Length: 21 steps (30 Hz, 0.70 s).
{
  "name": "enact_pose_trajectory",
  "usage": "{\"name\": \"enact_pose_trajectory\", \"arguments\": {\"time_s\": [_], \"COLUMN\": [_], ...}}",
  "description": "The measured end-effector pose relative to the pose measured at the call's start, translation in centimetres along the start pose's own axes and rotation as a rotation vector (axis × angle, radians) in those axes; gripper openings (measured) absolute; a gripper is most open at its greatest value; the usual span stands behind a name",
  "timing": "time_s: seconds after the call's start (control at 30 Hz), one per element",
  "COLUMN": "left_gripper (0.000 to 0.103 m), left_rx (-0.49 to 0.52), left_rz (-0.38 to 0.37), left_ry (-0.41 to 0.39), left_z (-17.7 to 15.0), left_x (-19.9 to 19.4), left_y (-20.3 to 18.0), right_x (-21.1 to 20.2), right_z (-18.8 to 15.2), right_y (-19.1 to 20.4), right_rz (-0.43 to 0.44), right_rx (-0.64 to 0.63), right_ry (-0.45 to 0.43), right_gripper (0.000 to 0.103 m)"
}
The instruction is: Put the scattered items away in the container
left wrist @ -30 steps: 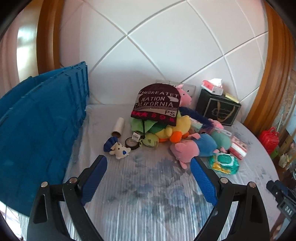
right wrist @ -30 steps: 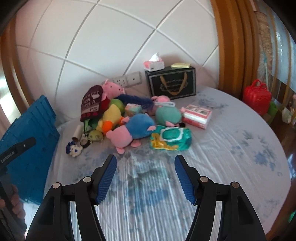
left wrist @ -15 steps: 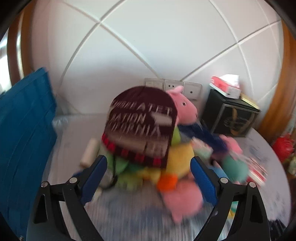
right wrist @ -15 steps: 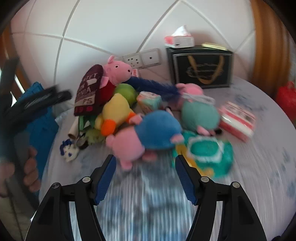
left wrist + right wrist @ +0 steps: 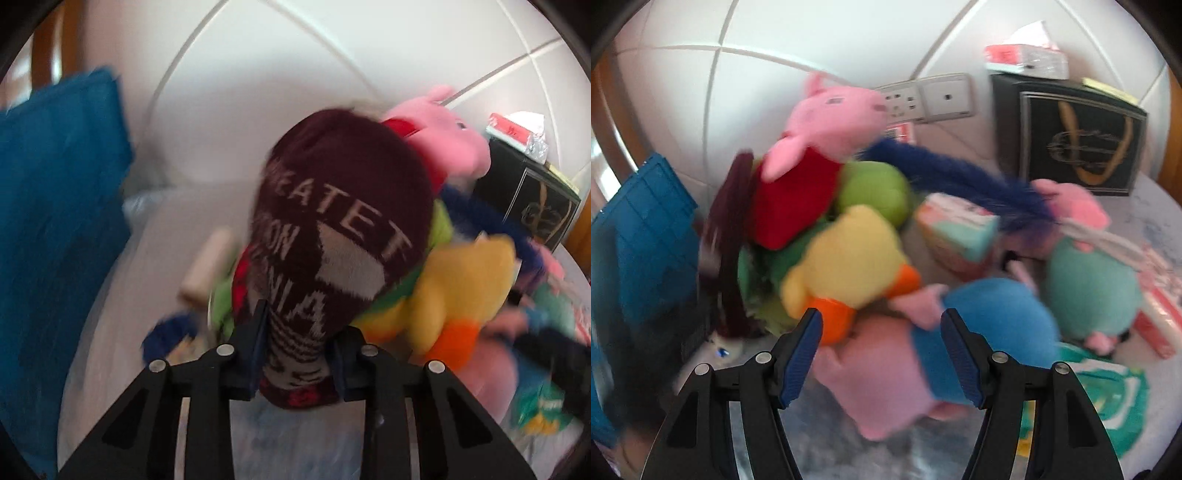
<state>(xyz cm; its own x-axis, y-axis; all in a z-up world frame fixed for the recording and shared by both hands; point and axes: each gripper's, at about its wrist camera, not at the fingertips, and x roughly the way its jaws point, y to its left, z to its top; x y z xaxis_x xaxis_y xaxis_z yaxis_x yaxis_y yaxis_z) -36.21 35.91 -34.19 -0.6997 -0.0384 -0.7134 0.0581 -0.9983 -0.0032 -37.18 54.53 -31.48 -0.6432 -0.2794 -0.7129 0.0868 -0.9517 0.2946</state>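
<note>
Presently, the maroon knit beanie (image 5: pixel 343 236) is being pinched at its cuff by the closing left gripper (image 5: pixel 297 363), directly ahead of its jaws; toys leaning against it could be toppled when lifted. The right gripper (image 5: pixel 881 350) is held spread, angled downward over the pink-and-blue plush pig (image 5: pixel 923 354). The blue crate (image 5: pixel 55 221) is seen left of both.

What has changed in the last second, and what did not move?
Both grippers came down toward the toy pile. The left gripper, wide open before, is closing on the lower edge of the maroon knit hat, which sits between its jaws. The right gripper kept the same opening and now frames the pink and blue plush. The pile and blue container stayed put.
</note>
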Motion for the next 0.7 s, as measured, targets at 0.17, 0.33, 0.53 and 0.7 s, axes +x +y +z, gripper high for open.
{"name": "enact_pose_trajectory", "arguments": {"time_s": [0.17, 0.33, 0.53, 0.7], "left_gripper": [0.029, 0.027, 0.024, 0.024], "left_rx": [-0.007, 0.002, 0.049, 0.040], "left_rz": [0.019, 0.041, 0.025, -0.012], "left_ry": [0.031, 0.042, 0.028, 0.033], "left_z": [-3.2, -4.3, -6.5, -8.9], "left_x": [-0.6, -0.3, -1.9, -5.3], "left_y": [2.4, 3.7, 3.4, 4.4], "right_x": [4.7, 6.5, 3.4, -1.1], "right_z": [0.2, -1.2, -4.0, -7.5], "right_y": [1.7, 3.0, 4.1, 4.6], "right_rz": [0.009, -0.038, -0.025, 0.013], "right_rx": [-0.004, -0.063, -0.109, -0.113], "right_ry": [0.081, 0.086, 0.052, 0.050], "right_gripper": [0.067, 0.030, 0.026, 0.026]}}
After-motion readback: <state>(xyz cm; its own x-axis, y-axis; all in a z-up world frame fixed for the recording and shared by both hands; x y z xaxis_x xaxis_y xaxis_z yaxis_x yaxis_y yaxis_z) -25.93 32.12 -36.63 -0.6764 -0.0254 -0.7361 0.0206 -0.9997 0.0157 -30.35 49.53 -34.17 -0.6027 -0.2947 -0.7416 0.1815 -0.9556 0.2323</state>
